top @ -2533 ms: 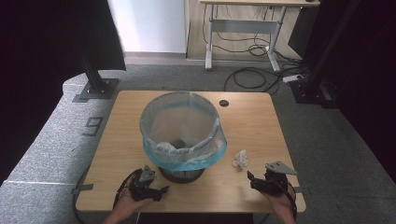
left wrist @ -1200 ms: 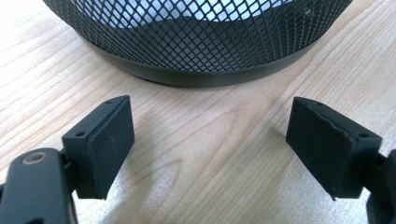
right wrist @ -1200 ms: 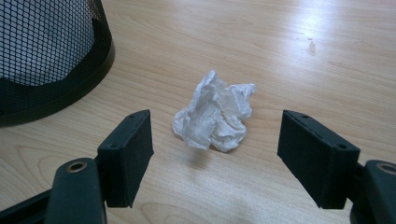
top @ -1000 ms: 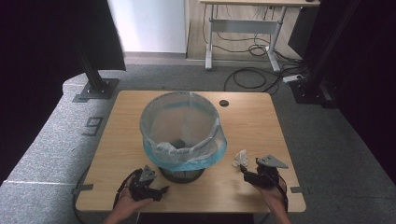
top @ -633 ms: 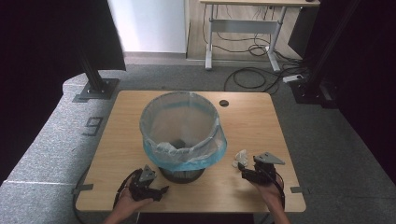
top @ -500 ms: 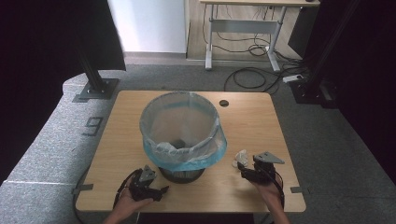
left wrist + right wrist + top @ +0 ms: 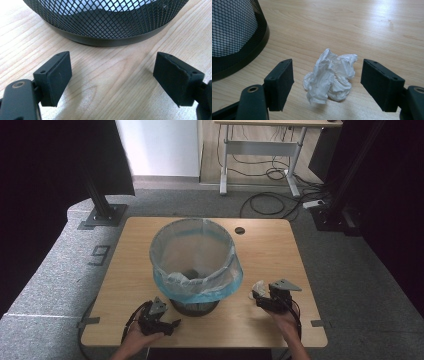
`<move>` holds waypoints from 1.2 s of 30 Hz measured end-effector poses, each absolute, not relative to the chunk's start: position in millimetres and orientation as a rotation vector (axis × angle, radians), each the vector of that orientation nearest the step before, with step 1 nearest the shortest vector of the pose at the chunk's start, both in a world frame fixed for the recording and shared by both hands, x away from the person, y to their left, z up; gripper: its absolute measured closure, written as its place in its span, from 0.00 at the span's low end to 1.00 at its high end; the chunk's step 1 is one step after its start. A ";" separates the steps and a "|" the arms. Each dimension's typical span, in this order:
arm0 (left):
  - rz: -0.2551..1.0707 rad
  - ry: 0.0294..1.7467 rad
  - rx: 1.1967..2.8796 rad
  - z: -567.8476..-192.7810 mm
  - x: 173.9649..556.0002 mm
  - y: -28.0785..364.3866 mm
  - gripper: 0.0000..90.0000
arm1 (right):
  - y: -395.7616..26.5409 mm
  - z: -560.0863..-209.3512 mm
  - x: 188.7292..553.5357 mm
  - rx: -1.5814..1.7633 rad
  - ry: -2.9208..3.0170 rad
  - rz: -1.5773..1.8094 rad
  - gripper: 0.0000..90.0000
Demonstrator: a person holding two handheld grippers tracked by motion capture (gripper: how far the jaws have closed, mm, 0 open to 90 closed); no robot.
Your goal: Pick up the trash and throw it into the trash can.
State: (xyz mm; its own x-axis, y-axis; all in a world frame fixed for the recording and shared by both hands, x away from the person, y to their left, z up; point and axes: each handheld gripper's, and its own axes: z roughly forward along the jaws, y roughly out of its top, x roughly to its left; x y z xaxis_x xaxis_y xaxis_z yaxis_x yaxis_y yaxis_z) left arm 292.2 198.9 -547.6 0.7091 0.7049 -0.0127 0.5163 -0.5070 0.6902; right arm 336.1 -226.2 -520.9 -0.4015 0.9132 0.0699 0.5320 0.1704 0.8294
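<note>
Clearly the wooden table (image 7: 280, 245) carries a mesh bin (image 7: 194, 262); right of its base lies a crumpled tissue (image 7: 330, 76), light, soft, squashable, roughly round with no real long axis. Right gripper (image 7: 327, 86) straddles it wide open, untouching: pinch mid-wad. Left gripper (image 7: 112, 80) gapes empty

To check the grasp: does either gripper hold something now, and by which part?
Nothing is held. The right gripper stands open around the crumpled white tissue; the left gripper is open.
</note>
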 end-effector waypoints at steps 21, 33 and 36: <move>0.354 0.924 2.225 -547.6 292.2 198.9 0.17 | -215.9 -538.3 353.9 1.364 2.062 1.006 0.31; 0.354 0.924 2.225 -547.6 292.2 198.9 0.17 | -219.9 -540.0 353.9 1.372 2.072 0.945 0.67; 0.354 0.924 2.225 -547.6 292.2 198.9 0.17 | -220.0 -540.1 353.8 1.367 2.079 0.942 0.75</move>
State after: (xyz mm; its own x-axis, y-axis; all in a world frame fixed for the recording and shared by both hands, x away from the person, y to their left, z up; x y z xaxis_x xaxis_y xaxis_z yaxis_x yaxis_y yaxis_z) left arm 292.2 198.9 -547.6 0.7091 0.7050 -0.0125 0.5162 -0.5070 0.6903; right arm 353.8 -220.0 -540.1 -0.3889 0.9211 -0.0183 0.5934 0.2656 0.7598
